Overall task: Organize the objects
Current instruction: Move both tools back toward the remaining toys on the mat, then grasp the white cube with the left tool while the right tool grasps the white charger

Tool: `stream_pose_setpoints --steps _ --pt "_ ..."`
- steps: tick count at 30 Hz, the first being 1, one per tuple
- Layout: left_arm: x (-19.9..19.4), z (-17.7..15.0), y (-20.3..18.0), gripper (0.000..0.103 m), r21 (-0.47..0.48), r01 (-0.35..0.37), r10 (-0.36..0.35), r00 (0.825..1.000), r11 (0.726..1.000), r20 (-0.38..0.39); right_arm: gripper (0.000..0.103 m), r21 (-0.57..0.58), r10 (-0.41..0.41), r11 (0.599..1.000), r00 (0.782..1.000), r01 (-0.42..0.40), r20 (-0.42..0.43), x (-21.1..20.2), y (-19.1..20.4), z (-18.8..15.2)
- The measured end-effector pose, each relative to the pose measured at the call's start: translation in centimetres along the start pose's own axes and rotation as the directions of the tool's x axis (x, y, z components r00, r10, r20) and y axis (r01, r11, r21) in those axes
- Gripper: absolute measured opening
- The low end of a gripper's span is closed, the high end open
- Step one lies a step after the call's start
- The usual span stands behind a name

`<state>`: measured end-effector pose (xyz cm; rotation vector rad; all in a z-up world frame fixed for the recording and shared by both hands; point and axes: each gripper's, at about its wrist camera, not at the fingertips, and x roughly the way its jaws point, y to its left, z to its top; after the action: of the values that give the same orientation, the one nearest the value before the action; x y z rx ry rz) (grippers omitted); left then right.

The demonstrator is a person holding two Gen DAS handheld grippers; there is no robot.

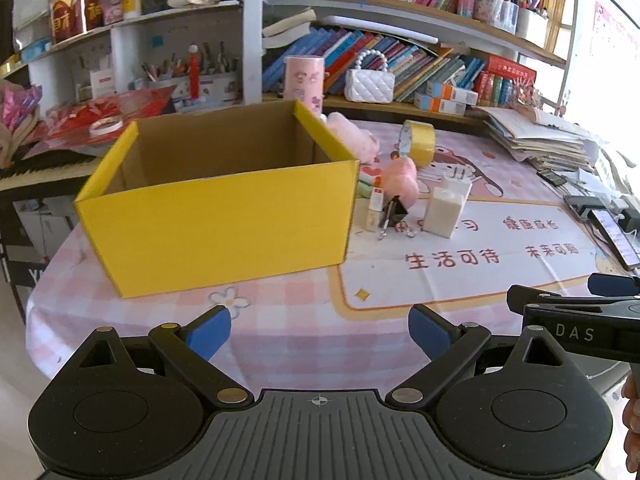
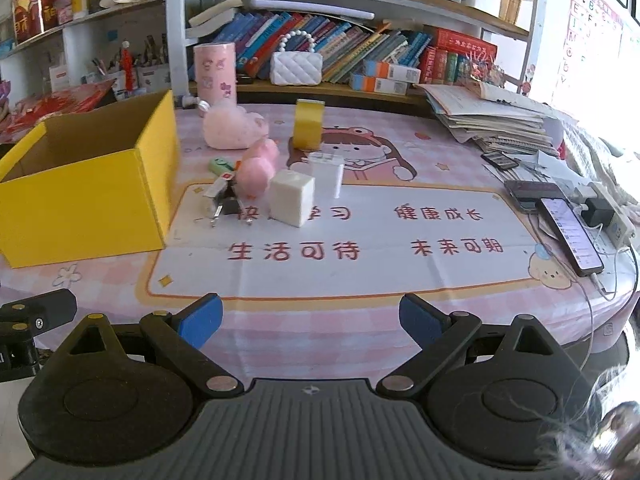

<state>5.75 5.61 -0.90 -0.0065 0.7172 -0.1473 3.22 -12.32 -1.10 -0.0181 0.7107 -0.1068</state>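
1. Blue-tipped fingers [image 2: 418, 322] of the right gripper [image 2: 310, 320] spread wide apart, holding nothing, low over the near edge of the counter [image 2: 360, 280].
2. Left gripper [image 1: 320, 330] is likewise wide apart and empty, facing the yellow box [image 1: 218, 228], which stands open-topped on the counter's left side; no contents are visible from this angle.
3. Loose items cluster just right of the box: a white block [image 2: 291, 198], a clear cup [image 2: 328, 174] behind it, pink plush pieces [image 2: 254, 174], a yellow tape roll [image 2: 308, 124] farther back.
4. Looks like the opening step. I'd take the white block first: nearest, clear on its front side, flat faces to pinch squarely.
5. Approach low and straight, or the cup tips.
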Motion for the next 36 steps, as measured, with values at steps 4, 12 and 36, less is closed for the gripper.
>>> stream_pose_setpoints --steps 4,12,36 --pt "1.0 0.7 -1.4 0.097 0.010 0.012 -0.011 1.000 1.000 -0.006 0.096 0.008 -0.007 1.000 1.000 0.007 -0.009 1.0 -1.5 0.7" --pt "2.8 2.1 -4.6 0.097 0.044 0.066 -0.066 0.998 0.997 0.006 0.096 0.004 -0.002 1.000 1.000 0.002 -0.012 2.9 -4.1 2.3" --pt "11.4 6.8 -13.7 0.084 0.091 0.022 -0.023 1.000 0.996 0.010 0.084 0.000 0.131 0.991 0.991 -0.131 0.023 10.2 -13.0 8.6"
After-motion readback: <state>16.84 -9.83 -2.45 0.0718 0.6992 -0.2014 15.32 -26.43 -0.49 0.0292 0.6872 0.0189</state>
